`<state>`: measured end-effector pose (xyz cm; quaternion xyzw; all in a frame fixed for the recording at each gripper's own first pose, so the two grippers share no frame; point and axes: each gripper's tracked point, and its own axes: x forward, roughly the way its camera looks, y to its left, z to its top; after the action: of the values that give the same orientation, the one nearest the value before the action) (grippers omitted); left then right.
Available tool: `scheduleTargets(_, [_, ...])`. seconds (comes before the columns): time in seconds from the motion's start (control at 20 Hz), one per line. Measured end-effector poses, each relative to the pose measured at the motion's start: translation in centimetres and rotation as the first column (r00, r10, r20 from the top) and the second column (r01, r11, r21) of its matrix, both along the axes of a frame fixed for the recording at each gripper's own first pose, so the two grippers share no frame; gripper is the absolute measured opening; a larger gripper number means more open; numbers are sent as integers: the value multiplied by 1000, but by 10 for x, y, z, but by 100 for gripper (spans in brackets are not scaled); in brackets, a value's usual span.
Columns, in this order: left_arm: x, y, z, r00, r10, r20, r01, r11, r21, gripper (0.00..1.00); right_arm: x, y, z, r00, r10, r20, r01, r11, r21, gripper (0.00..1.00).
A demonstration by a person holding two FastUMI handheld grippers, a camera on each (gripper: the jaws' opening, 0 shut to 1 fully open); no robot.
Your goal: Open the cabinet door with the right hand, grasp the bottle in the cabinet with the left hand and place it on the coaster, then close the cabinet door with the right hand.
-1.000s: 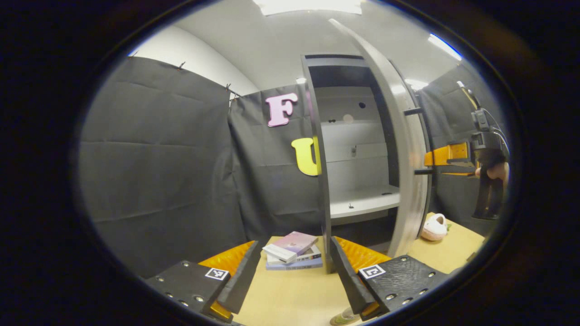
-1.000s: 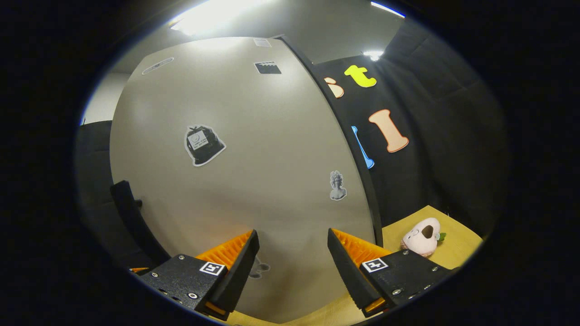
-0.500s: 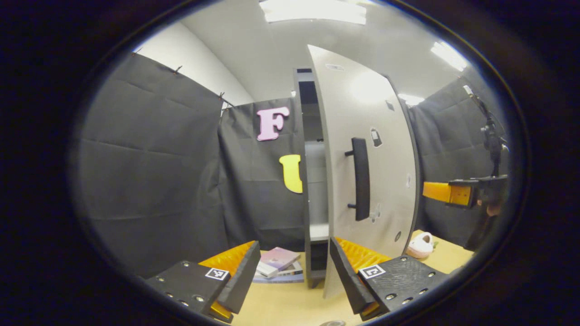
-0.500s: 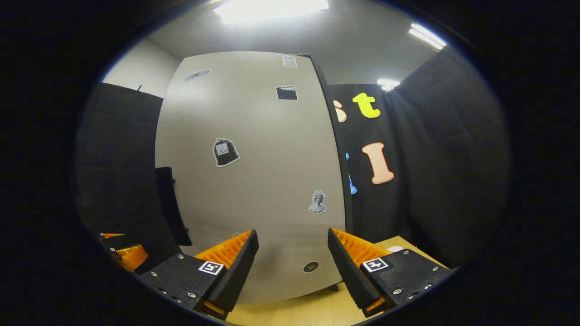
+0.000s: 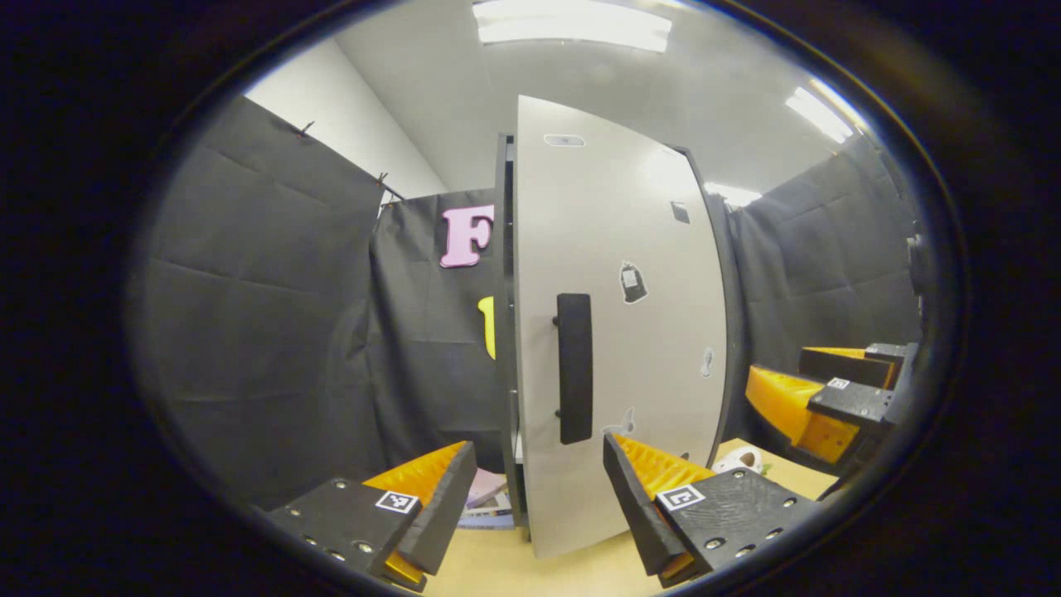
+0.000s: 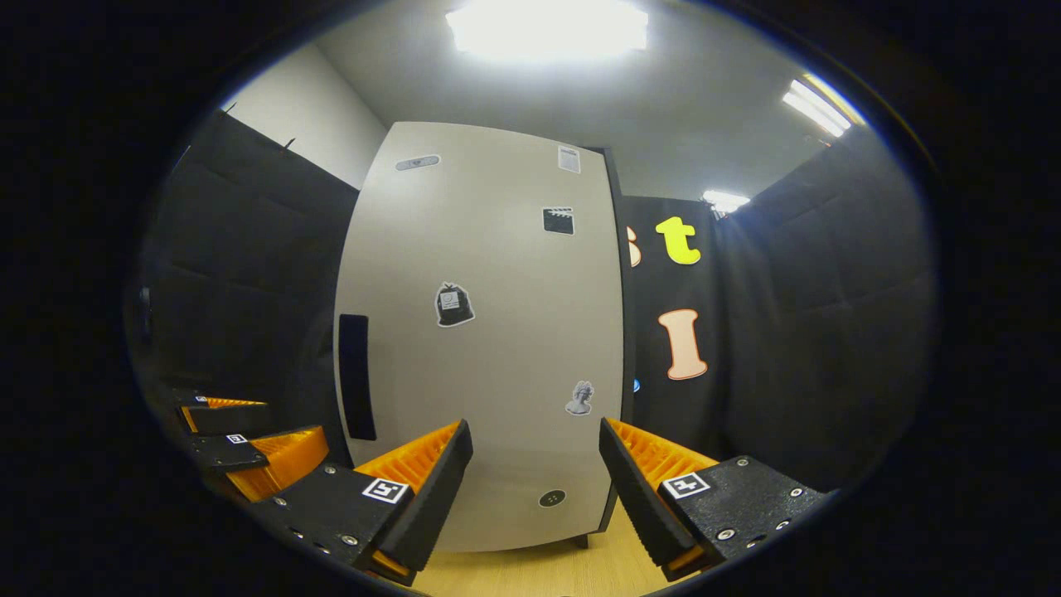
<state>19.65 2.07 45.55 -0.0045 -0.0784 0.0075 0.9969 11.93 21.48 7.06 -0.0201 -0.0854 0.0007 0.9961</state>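
in the left gripper view the left gripper sits at the bottom with its fingers spread wide apart, holding nothing and touching nothing. just past it lies the wooden bench, and a stack of books shows between the fingers, low beside the cabinet. behind that stands the cabinet door, pale grey with a few small stickers, nearly closed, leaving only a thin dark slit along its left edge. its black handle stands upright near that edge. a pink plush toy lies on the bench to the right of the door. further right the right gripper is seen from the side, clear of the door.

in the right gripper view the right gripper also has its fingers wide apart, with nothing between them and nothing touched. the door faces it square on, handle near the left edge. the left gripper shows at the lower left.

the bottle and the coaster cannot be made out here.

a second ago the door stood wide open, showing the white shelves inside; half a second ago it was half swung; now it is almost shut. the right gripper has drawn back from the door.
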Motion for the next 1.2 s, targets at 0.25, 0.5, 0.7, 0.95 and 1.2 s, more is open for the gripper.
scheduleTargets(0.25, [-8,-10,3,1000,4,8,-4,1000,-12,88,-9,0,1,1000,13,-18,-12,1000,20,95])
scheduleTargets(0.5, [-11,-9,4,1000,9,12,-9,1000,-29,88,-13,-1,1,1000,23,-19,-23,1000,4,95])
scheduleTargets(0.7, [-6,-8,-1,1000,12,-1,-12,1000,-25,88,-8,-5,-4,999,17,-39,-17,1000,5,95])
scheduleTargets(0.95, [-5,-9,1,1000,-1,1,1,1000,-17,88,-3,-9,-7,999,13,-51,-12,1000,15,95])
scheduleTargets(1.2, [-8,-16,-4,1000,-20,-11,20,1000,-12,88,2,-12,-12,998,11,-66,-10,1000,14,95])
